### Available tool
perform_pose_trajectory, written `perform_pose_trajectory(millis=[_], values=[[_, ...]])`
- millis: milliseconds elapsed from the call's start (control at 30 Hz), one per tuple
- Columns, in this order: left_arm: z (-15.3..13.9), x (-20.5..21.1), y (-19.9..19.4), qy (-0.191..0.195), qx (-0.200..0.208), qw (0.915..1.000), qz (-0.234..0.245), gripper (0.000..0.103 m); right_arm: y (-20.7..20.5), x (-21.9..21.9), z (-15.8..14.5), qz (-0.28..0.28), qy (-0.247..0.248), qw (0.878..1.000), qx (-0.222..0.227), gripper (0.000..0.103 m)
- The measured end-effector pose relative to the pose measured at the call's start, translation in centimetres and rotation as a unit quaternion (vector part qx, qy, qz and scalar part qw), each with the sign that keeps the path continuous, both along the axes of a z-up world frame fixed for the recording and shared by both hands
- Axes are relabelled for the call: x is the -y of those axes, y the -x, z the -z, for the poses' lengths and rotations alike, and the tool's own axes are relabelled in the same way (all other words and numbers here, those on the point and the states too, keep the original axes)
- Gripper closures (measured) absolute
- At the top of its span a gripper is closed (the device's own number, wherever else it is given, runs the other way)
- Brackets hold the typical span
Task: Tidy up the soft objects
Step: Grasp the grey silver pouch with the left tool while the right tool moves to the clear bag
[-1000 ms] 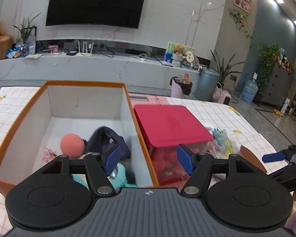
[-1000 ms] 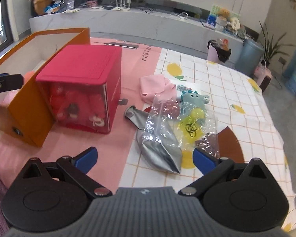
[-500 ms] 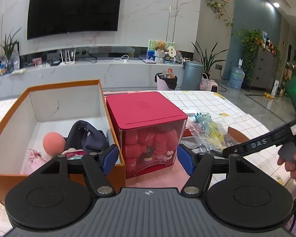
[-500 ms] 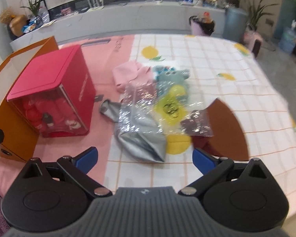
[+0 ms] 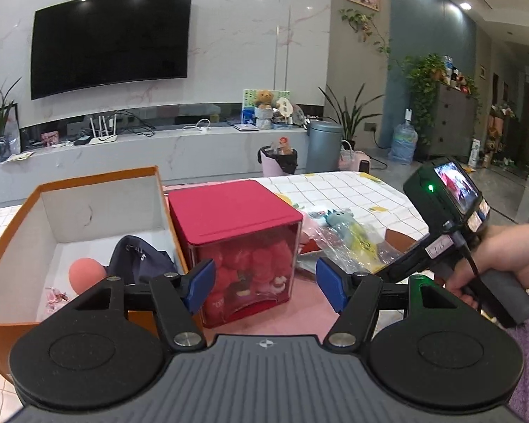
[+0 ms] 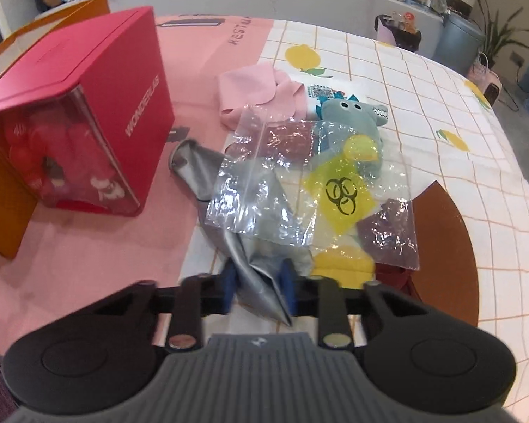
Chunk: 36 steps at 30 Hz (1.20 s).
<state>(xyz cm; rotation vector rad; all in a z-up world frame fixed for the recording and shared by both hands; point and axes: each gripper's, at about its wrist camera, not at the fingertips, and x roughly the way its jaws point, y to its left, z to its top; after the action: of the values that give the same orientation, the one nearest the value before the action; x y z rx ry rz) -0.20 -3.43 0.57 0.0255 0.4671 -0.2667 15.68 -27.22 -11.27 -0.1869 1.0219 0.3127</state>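
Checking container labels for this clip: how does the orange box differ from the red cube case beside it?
The orange box is open-topped, opaque cardboard; the red cube case has a lid on and a clear front. The orange box is wider and holds loose things; the case shows red plush figures inside. Both stand upright on the pink mat.

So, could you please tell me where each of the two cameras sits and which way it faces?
Left wrist: on the left gripper, jaws open, facing the open orange cardboard box, with the right hand beside it.
Right wrist: on the right gripper, tilted down at the checked tablecloth, jaws just closed on the silver-grey fabric pouch.
Shared: the red cube box with a clear front and the blue plush toy in a clear bag.
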Motion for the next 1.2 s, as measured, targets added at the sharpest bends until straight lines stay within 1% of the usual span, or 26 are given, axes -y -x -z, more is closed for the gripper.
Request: perform_pose_trajectory(millis=[33, 100, 200, 267, 333, 400, 500, 533, 567, 600, 633, 667, 700, 733, 833, 867, 900, 967, 1033, 1067, 1133, 1200], values=[[0.0, 0.1, 0.0, -0.001, -0.001, 1.0, 0.003, 0.026, 0.1, 0.1, -0.1, -0.004, -0.005, 1.0, -0.007, 0.094], [0.1, 0.4, 0.1, -0.006, -0.001, 1.0, 0.006, 0.026, 0.6, 0.3, -0.4, -0.011, -0.024, 0.999, -0.022, 0.097], [0.1, 0.3, 0.0, -0.003, -0.003, 1.0, 0.007, 0.026, 2.3, 0.2, -1.3, -0.048, -0.072, 0.995, -0.051, 0.097], [0.1, 0.2, -0.1, -0.001, -0.003, 1.0, 0.005, 0.026, 3.6, -0.3, -2.1, -0.088, -0.113, 0.988, -0.059, 0.097], [0.1, 0.4, -0.3, -0.003, -0.005, 0.9999, 0.008, 0.026, 4.2, -0.8, -2.3, -0.11, -0.146, 0.981, -0.07, 0.097], [0.5, 0.6, -0.6, -0.006, -0.021, 0.9995, 0.023, 0.026, 4.0, -1.2, -1.7, -0.108, -0.161, 0.977, -0.093, 0.097], [1.3, 0.8, -1.6, -0.003, -0.076, 0.9953, 0.059, 0.027, 3.3, -1.4, -0.4, -0.098, -0.149, 0.975, -0.13, 0.094], [1.5, 0.9, -1.8, -0.002, -0.087, 0.9942, 0.063, 0.027, 3.1, -1.2, -0.2, -0.09, -0.155, 0.974, -0.136, 0.087], [1.7, 1.1, -1.9, -0.003, -0.093, 0.9933, 0.068, 0.027, 2.9, -0.8, -0.2, -0.086, -0.168, 0.972, -0.141, 0.076], [1.9, 1.2, -2.0, -0.008, -0.096, 0.9926, 0.074, 0.027, 2.9, -0.4, -0.5, -0.084, -0.185, 0.969, -0.14, 0.044], [2.0, 1.4, -2.0, -0.012, -0.097, 0.9921, 0.078, 0.03, 3.2, 0.0, -1.1, -0.087, -0.192, 0.969, -0.129, 0.023], [2.2, 1.6, -2.1, -0.016, -0.098, 0.9916, 0.082, 0.029, 3.4, 0.2, -1.9, -0.078, -0.164, 0.978, -0.1, 0.018], [2.4, 1.8, -2.2, -0.019, -0.1, 0.9911, 0.086, 0.029, 3.6, 0.5, -2.7, -0.065, -0.141, 0.985, -0.07, 0.007], [2.7, 1.9, -2.1, -0.023, -0.097, 0.9915, 0.084, 0.029, 3.9, 1.0, -3.4, -0.048, -0.136, 0.988, -0.046, 0.003], [3.8, 2.1, -2.3, -0.021, -0.11, 0.9891, 0.096, 0.029, 3.7, 3.0, -4.5, -0.014, -0.169, 0.985, -0.028, 0.004], [4.1, 2.2, -2.4, -0.018, -0.115, 0.9883, 0.098, 0.029, 3.5, 3.5, -4.8, 0.002, -0.171, 0.985, -0.018, 0.003], [4.3, 2.4, -2.4, -0.015, -0.119, 0.9875, 0.103, 0.028, 3.2, 3.9, -5.0, 0.016, -0.165, 0.986, -0.008, 0.003], [4.7, 2.9, -2.6, -0.01, -0.12, 0.9863, 0.113, 0.027, 2.3, 4.0, -5.1, 0.035, -0.137, 0.99, 0.008, 0.003], [5.0, 3.4, -3.0, -0.006, -0.119, 0.9853, 0.122, 0.025, 0.9, 3.8, -4.8, 0.051, -0.094, 0.994, 0.021, 0.003], [5.1, 3.7, -3.2, 0.0, -0.121, 0.9843, 0.129, 0.022, -0.2, 4.2, -4.4, 0.053, -0.076, 0.995, 0.025, 0.003], [5.3, 4.2, -3.7, 0.017, -0.128, 0.9808, 0.146, 0.018, -1.1, 4.4, -3.7, 0.046, -0.055, 0.997, 0.02, 0.003], [5.5, 4.6, -4.3, 0.036, -0.14, 0.9767, 0.159, 0.016, -1.9, 4.6, -3.0, 0.049, -0.052, 0.997, 0.012, 0.003]])
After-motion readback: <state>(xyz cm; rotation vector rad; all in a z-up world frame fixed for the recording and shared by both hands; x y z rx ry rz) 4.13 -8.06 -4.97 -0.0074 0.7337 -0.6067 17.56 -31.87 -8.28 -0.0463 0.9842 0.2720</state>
